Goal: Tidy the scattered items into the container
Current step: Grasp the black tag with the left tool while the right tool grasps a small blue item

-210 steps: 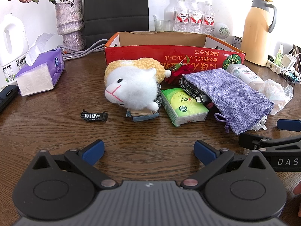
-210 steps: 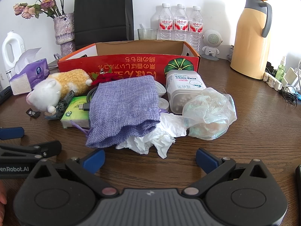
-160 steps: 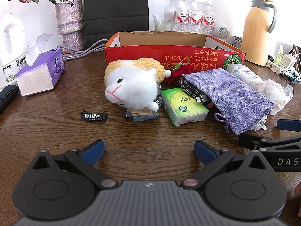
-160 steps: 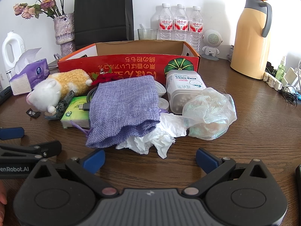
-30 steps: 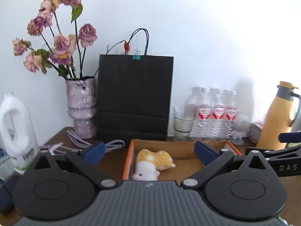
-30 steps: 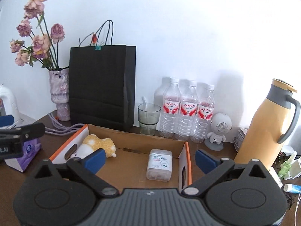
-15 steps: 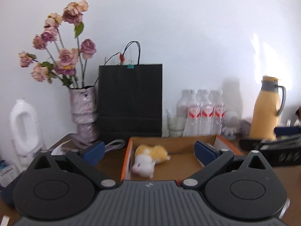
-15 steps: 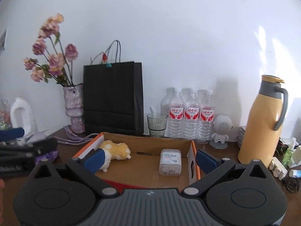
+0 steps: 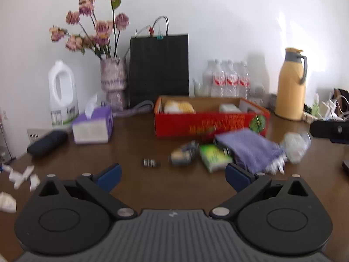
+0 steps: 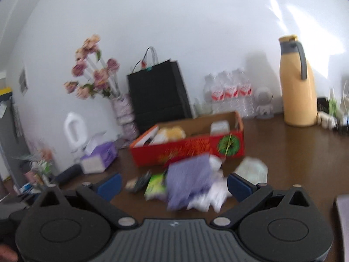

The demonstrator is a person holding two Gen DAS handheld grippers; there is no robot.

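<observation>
A red cardboard box stands mid-table with the plush sheep and a white jar inside. In front of it lie a purple cloth pouch, a green tissue pack, a small blurred denim item, a black candy wrapper, crumpled white tissue and a clear plastic bag. My left gripper and right gripper are both open and empty, held back from the pile.
Along the wall stand a flower vase, black paper bag, water bottles and a yellow thermos. A purple tissue box, white jug and dark case sit left. Torn paper bits lie at the near left edge.
Both grippers have pulled back and away from the box; the scattered pile in front of it is in view again. Earlier, the sheep and the jar moved from the table into the box.
</observation>
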